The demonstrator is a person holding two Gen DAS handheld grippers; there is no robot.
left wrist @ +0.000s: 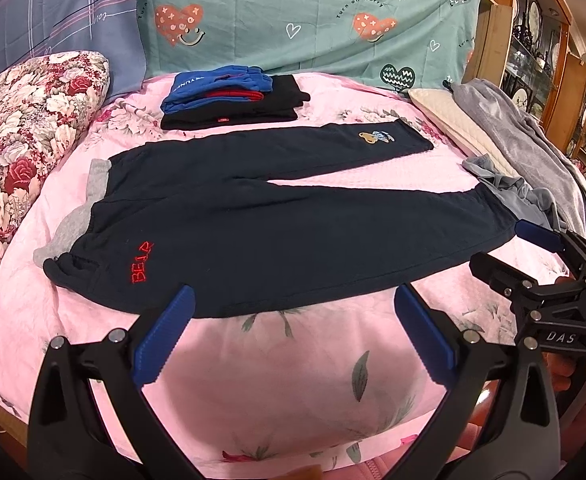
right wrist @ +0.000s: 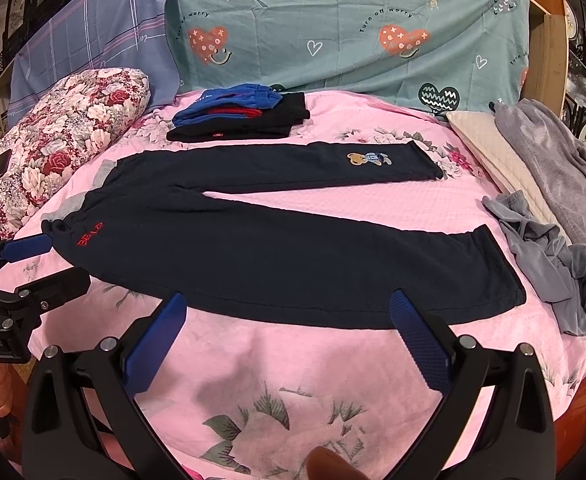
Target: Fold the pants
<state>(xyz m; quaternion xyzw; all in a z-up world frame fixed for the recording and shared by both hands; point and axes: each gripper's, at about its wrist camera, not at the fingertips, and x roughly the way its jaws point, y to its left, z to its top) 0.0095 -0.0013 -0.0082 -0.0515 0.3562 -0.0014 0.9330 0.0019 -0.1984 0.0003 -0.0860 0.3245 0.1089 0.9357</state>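
Pants (left wrist: pixel 253 216), dark navy, lie flat and unfolded on the pink bed (left wrist: pixel 277 364), waist to the left with a gray band, 2 legs splayed toward the right. The left claw (left wrist: pixel 293 300) is spread wide and holds nothing, its blue fingers (left wrist: pixel 165 336) hovering just at the near edge of the near leg. The right claw (right wrist: pixel 289 312) is likewise wide and empty, poised over the near hem edge of the same leg; in the left view its tip sits close to the cuff.

The step in hand looks like the first fold: bringing one leg over the other. To do it well, the left claw should pinch the near waist corner by the red lettering (left wrist: pixel 141 262) and the right claw the near cuff (right wrist: pixel 493 276), each taking both layers of cloth but not the bedspread beneath. Lift together, keep the leg taut between the 2 grips, and carry it over onto the far leg with the bear patch (right wrist: pixel 367 159) so the edges line up.

Further out, folded clothes (left wrist: pixel 229 100) sit just behind the far leg, and a gray garment (right wrist: pixel 549 248) lies close to the near cuff; it could be caught by mistake.
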